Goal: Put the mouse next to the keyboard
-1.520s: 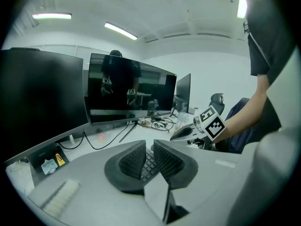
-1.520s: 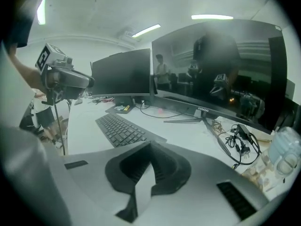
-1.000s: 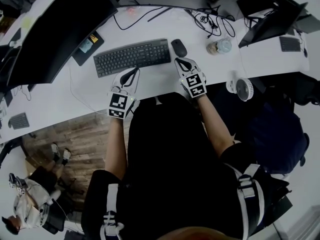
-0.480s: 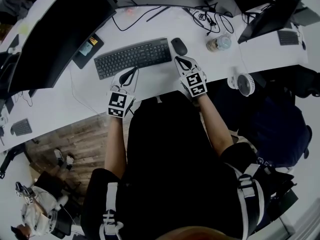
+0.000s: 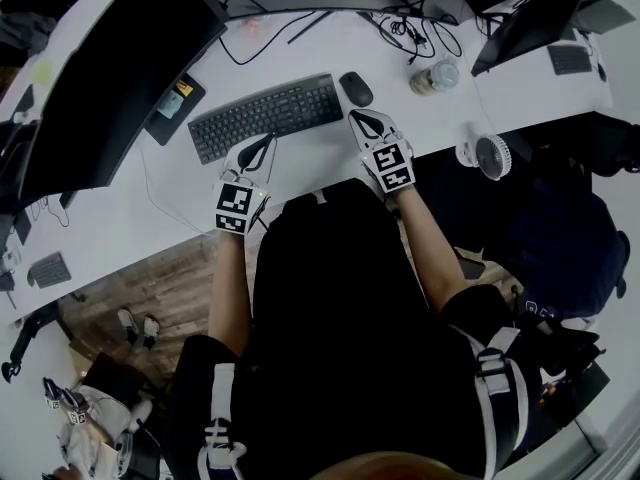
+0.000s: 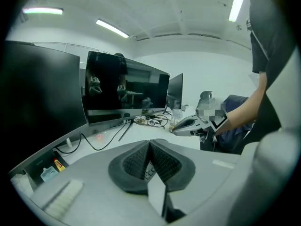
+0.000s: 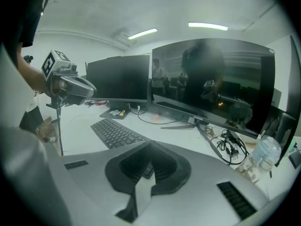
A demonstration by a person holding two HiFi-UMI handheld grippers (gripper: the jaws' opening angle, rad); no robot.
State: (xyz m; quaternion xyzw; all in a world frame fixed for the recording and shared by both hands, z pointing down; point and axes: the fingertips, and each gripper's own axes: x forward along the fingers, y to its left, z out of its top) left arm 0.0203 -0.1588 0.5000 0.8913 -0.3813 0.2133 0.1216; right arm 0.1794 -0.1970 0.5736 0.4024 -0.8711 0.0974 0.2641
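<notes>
Hardly anything has moved in the last second: both grippers sit where they were near the front edge of the white desk (image 5: 330,158). The small black oval mouse (image 5: 356,89) lies just beside the right end of the flat black keyboard (image 5: 265,116), not touching it. The right gripper (image 5: 361,119) rests just short of the mouse, jaws closed on nothing. The left gripper (image 5: 262,144), likewise closed and empty, sits below the keyboard. The placing looks done to me, so the right gripper should draw straight back without nudging the mouse.

The black mouse (image 5: 356,89) lies flat just right of the black keyboard (image 5: 266,117).
</notes>
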